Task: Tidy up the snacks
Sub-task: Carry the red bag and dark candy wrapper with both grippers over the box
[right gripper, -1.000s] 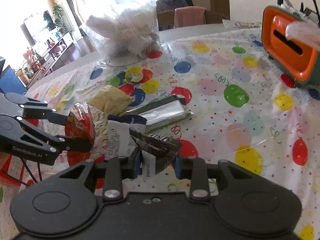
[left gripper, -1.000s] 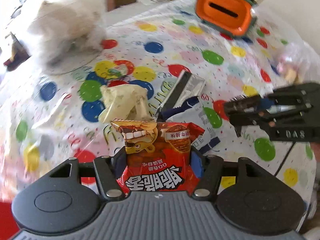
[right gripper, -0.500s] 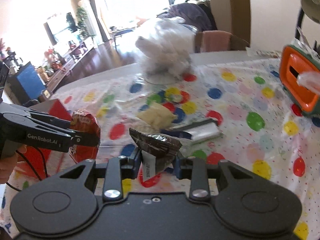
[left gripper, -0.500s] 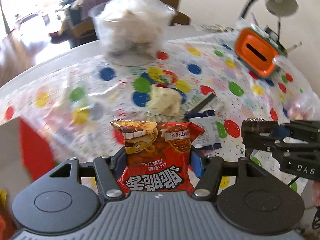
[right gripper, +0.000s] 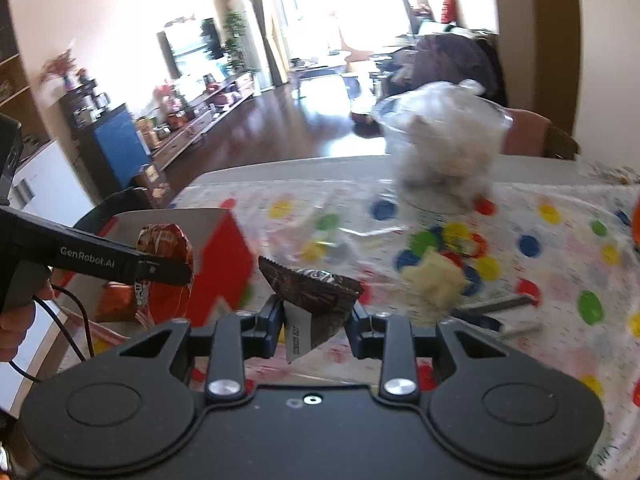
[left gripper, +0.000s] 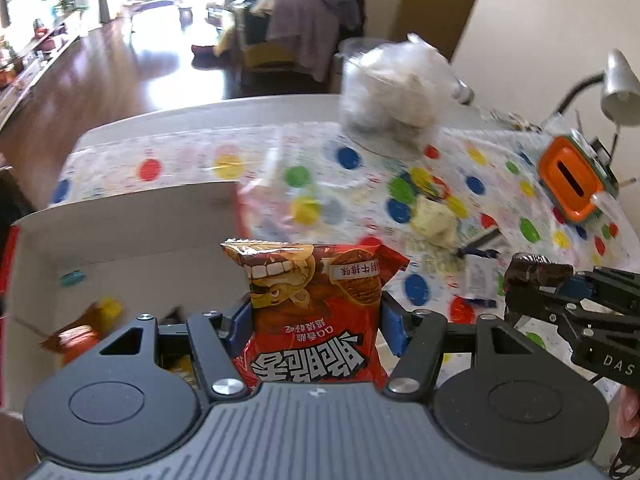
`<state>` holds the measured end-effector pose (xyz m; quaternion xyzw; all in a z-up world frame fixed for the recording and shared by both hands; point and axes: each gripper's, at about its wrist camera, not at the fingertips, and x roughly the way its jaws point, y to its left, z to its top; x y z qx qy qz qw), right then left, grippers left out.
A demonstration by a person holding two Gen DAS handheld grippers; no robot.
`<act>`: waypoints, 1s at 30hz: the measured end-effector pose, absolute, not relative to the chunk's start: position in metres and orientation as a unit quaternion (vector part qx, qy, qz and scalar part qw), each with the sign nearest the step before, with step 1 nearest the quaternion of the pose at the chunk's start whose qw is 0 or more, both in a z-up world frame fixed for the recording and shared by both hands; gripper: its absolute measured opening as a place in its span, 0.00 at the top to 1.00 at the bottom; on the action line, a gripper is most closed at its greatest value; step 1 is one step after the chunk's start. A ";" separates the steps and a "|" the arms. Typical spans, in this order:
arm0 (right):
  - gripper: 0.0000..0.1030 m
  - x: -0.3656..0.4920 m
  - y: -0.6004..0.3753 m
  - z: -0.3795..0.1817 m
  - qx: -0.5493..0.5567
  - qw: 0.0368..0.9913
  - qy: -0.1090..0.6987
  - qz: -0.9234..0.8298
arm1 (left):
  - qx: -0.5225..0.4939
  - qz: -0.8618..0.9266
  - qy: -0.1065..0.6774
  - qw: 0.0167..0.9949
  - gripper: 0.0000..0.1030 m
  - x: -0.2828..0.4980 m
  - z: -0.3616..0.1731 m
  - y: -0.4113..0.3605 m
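The right gripper [right gripper: 314, 316] pinches a dark brown wrapper [right gripper: 312, 292] between its fingers [right gripper: 269, 326]. Left of them, the left gripper [right gripper: 170, 268] clamps a red packet [right gripper: 166, 276] over what looks like a red-sided box [right gripper: 224, 268]. Beyond lies a spotted tablecloth [right gripper: 560, 264].

My left gripper [left gripper: 316, 316] points steeply downward, its two blue-padded fingers [left gripper: 394, 330] clamped on the sides of a red snack packet [left gripper: 316, 308] held upright between them. My right gripper [right gripper: 314, 320] also points downward, at a shallower angle, with its jaws set narrower and pressed on a dark brown wrapper [right gripper: 312, 292]. In the right wrist view my left hand [right gripper: 16, 324] wraps the left gripper's handle at the frame's left edge. Both grippers sit near each other, side by side, not touching.
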<state>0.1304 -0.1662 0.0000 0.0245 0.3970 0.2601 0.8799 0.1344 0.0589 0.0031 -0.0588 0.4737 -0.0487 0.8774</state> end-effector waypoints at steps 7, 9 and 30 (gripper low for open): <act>0.69 0.127 -0.108 0.008 0.006 0.869 0.393 0.300 | -0.073 -0.006 0.468 0.881 0.39 0.117 0.012 0.112; 0.69 0.127 -0.091 0.009 0.002 0.866 0.393 0.310 | -0.078 0.005 0.468 0.880 0.39 0.114 0.013 0.128; 0.69 0.153 0.057 -0.020 -0.070 0.832 0.418 0.357 | -0.038 0.104 0.477 0.872 0.39 0.129 -0.001 0.257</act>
